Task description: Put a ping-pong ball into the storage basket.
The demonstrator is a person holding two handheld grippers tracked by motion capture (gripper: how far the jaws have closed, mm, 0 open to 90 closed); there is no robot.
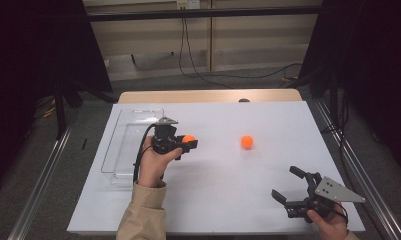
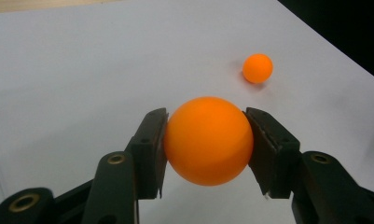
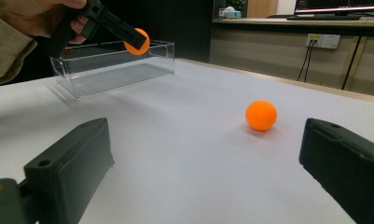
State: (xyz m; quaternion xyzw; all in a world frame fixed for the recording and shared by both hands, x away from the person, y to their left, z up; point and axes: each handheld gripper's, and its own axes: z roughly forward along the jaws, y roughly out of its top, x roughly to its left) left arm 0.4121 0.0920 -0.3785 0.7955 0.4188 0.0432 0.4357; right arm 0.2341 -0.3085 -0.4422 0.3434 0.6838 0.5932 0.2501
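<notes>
Gripping an orange ball, the left hand-held gripper sits left of centre in the high view, lifted off the white surface.

Its jaws are clenched on the ball from both sides, as the left gripper view shows with the ball low at centre. Just left of it in the high view lies a clear tray, near the surface's left edge. A second ball rests on the surface right of centre, well apart from the held one; it lies upper right in the left gripper view. The right hand-held gripper is at the lower right of the high view, jaws spread wide and grasping nothing; in its own view the second ball lies ahead between them.
</notes>
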